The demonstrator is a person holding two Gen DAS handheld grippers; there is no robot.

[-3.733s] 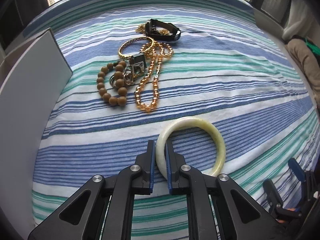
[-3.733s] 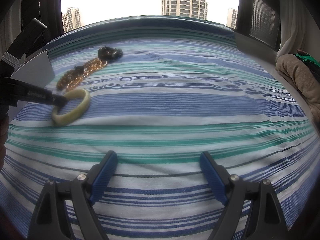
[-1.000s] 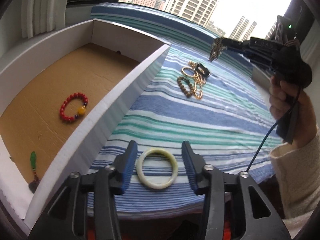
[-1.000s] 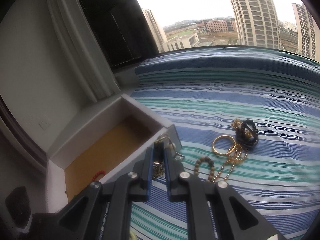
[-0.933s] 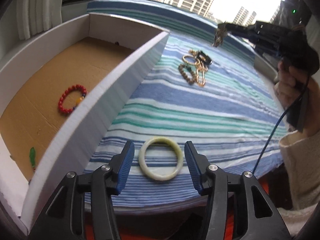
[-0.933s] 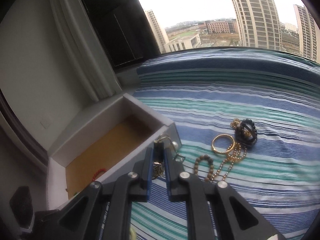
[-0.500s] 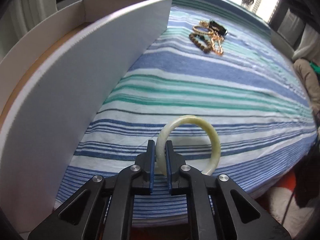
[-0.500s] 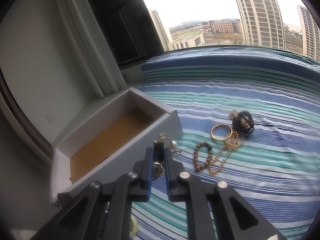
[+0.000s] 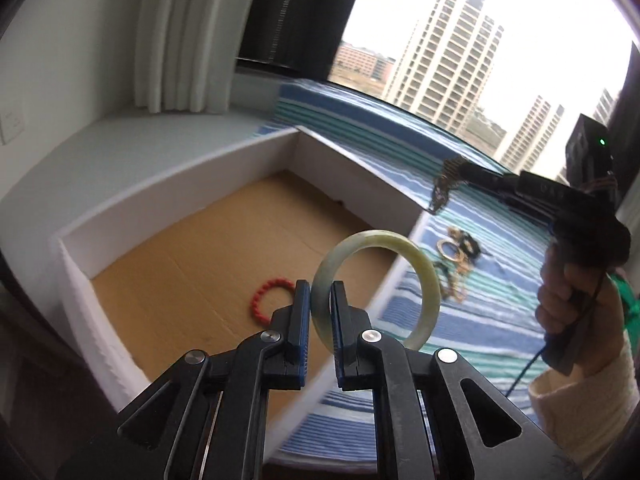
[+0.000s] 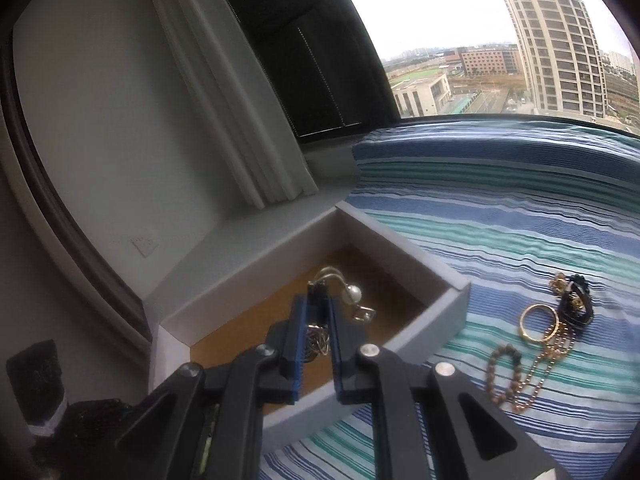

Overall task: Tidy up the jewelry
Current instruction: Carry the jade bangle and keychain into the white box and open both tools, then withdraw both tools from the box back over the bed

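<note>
My left gripper (image 9: 320, 304) is shut on a pale green jade bangle (image 9: 428, 276), which it holds upright in the air above the right wall of the white box (image 9: 192, 184). A red bead bracelet (image 9: 268, 296) lies on the box's brown floor. My right gripper (image 10: 318, 304) is shut on a tangle of thin chains with a pearl (image 10: 354, 294) and hangs over the box (image 10: 440, 280). In the left wrist view that right gripper (image 9: 444, 184) dangles the chains past the box's far wall, with a hand (image 9: 568, 292) around its grip.
A jewelry pile lies on the striped cloth (image 10: 520, 232) right of the box: a gold bangle (image 10: 538, 322), a black bracelet (image 10: 576, 304), a wooden bead bracelet (image 10: 504, 372) and a gold bead chain (image 10: 548, 364). White curtain (image 9: 180, 40) and sill stand behind the box.
The left gripper closed on the bangle, lifted it off the cloth and swung it left over the box. The right gripper carried its chains further over the box.
</note>
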